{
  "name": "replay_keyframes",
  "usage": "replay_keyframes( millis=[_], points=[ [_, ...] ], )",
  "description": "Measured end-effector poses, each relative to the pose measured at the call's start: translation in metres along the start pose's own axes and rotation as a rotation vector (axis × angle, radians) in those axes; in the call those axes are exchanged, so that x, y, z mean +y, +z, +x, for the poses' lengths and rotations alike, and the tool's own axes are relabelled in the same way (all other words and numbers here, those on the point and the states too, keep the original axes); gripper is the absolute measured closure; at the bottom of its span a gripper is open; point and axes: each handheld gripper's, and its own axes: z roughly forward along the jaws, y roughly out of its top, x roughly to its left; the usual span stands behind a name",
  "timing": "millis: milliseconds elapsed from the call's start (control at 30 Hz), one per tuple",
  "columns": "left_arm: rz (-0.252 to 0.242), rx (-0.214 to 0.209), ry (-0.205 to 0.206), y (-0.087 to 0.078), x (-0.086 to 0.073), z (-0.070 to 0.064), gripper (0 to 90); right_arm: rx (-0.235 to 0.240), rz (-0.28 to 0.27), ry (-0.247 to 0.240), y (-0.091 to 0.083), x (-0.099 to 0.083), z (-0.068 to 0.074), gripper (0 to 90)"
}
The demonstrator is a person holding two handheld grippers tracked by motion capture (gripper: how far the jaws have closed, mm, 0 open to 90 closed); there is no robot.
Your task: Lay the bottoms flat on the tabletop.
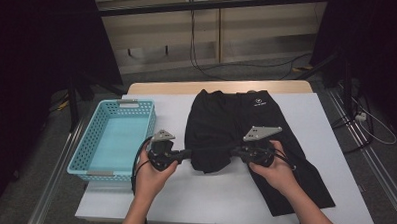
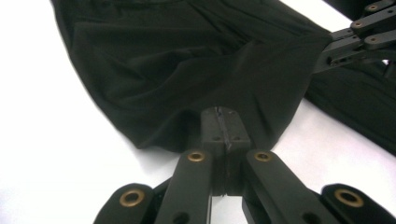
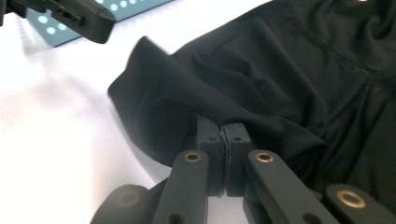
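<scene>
Basket [image 1: 116, 139]: sits empty at the table's left, waiting.
Left gripper [image 2: 223, 122]: jaws pinching the trouser leg's hem, left corner.
Trousers [image 1: 236, 128]: black, soft, creased, mid-table; left leg half folded up, right leg flat.
Right gripper [image 3: 223, 135]: jaws clamped on the same hem.
Progress: early, I'd say; folding and basketing remain.

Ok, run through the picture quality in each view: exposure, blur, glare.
High view: dim, dark at the sides, the black trousers showing little fold detail. Left gripper view: the table blown out white, left tool sharp. Right gripper view: blue basket blurred, table glaring.
</scene>
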Motion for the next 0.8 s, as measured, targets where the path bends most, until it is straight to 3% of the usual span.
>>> replay_keyframes(
  millis=[133,400,533,633,733,800],
  points=[
    [0.027,-0.003,0.009,0.008,-0.005,0.002,90.0,-0.003,0.016,0.016,0.016,-0.002,0.001,89.1],
    [0.030,-0.020,0.058,0.014,-0.012,0.003,55.9,-0.069,0.058,0.022,0.042,-0.006,0.000,88.6],
    [0.049,-0.036,0.048,0.020,-0.018,-0.002,50.6,-0.104,0.052,0.081,0.047,-0.009,-0.008,85.8],
    [0.075,-0.029,0.071,0.025,-0.021,-0.004,50.5,-0.133,0.054,0.107,0.048,-0.011,-0.012,80.9],
    [0.090,-0.027,0.083,0.030,-0.023,-0.006,50.6,-0.162,0.054,0.103,0.046,-0.011,-0.016,68.8],
    [0.096,-0.039,0.096,0.032,-0.023,-0.009,51.2,-0.141,0.048,0.110,0.042,-0.011,-0.017,58.7]
  ],
)
